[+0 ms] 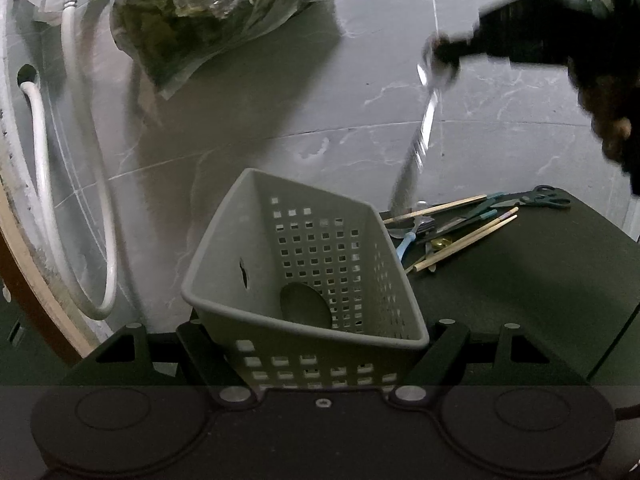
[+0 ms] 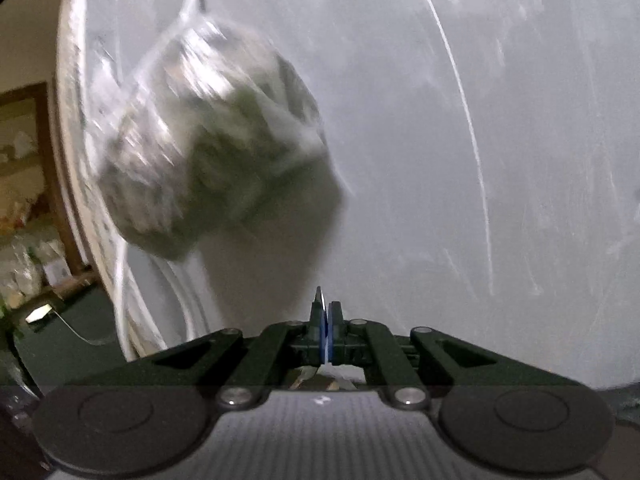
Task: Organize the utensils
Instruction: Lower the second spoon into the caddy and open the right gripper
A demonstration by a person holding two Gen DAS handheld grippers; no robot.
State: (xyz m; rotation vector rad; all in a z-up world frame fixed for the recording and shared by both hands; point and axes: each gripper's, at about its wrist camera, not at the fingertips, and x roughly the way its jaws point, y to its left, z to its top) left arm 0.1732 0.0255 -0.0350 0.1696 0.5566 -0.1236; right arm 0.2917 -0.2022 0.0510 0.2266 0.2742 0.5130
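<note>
The left gripper (image 1: 320, 344) is clamped on a grey perforated basket (image 1: 304, 264), its black fingers pressing the basket's near end from both sides; the basket is tilted with its open mouth facing the camera, and a round hole shows low in its far wall. At about two o'clock from the basket, a loose pile of utensils (image 1: 452, 228) lies on a dark table (image 1: 520, 280): wooden chopsticks, a blue-handled spoon, a few metal pieces and dark scissors (image 1: 548, 196) at the far edge. Above the pile, at one o'clock, the right gripper (image 1: 444, 56) appears blurred, with a metal utensil (image 1: 424, 128) hanging down from its tip, handle end up; whether it is a fork or spoon is too smeared to tell. In the right wrist view that gripper (image 2: 327, 320) has its jaws pressed together on a thin metal edge with blue pads showing. A plastic bag of greens (image 1: 208, 12) hangs on the grey marbled wall at eleven o'clock, beside a white hose (image 1: 68, 160) at nine o'clock
</note>
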